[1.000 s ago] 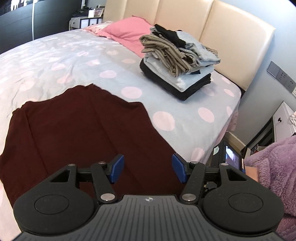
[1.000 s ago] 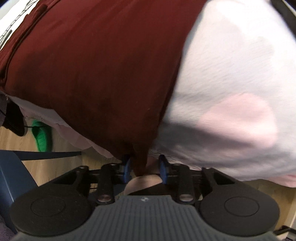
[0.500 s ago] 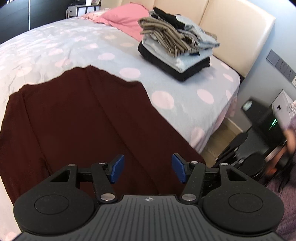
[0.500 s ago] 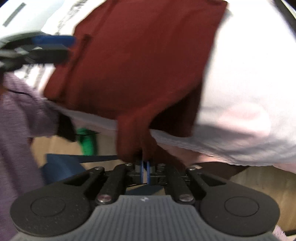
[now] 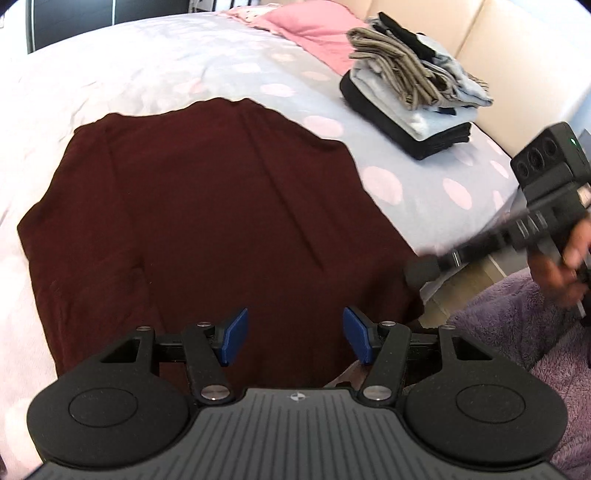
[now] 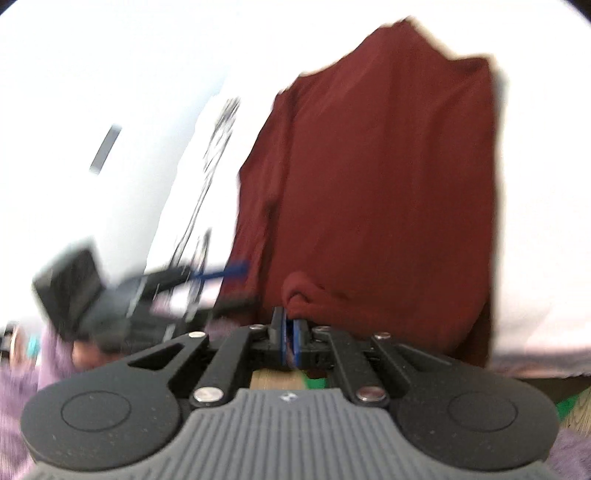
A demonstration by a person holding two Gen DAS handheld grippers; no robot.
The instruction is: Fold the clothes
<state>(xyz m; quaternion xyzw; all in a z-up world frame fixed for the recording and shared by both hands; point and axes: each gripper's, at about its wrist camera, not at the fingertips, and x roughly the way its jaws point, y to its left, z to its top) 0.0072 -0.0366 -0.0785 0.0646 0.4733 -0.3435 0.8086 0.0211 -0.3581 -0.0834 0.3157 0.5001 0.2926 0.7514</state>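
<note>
A dark red garment (image 5: 207, 206) lies spread flat on the dotted bed sheet (image 5: 155, 62), its near edge hanging over the bed's side. My left gripper (image 5: 294, 339) hovers open above that near edge, with nothing between its blue pads. In the left wrist view my right gripper (image 5: 421, 271) comes in from the right, held by a hand, at the garment's near right corner. The right wrist view shows my right gripper (image 6: 290, 334) shut on a pinched bunch of the dark red garment (image 6: 376, 177), lifted a little off the bed.
A stack of folded clothes (image 5: 410, 88) sits on the bed near the cream headboard (image 5: 517, 48). A pink pillow (image 5: 317, 29) lies behind the stack. A fluffy purple sleeve (image 5: 524, 332) is at the right, over wooden floor beside the bed.
My right gripper closed on the garment's corner and rose with it, turning toward the bed. My left gripper moved forward and down over the garment's near edge, still open.
</note>
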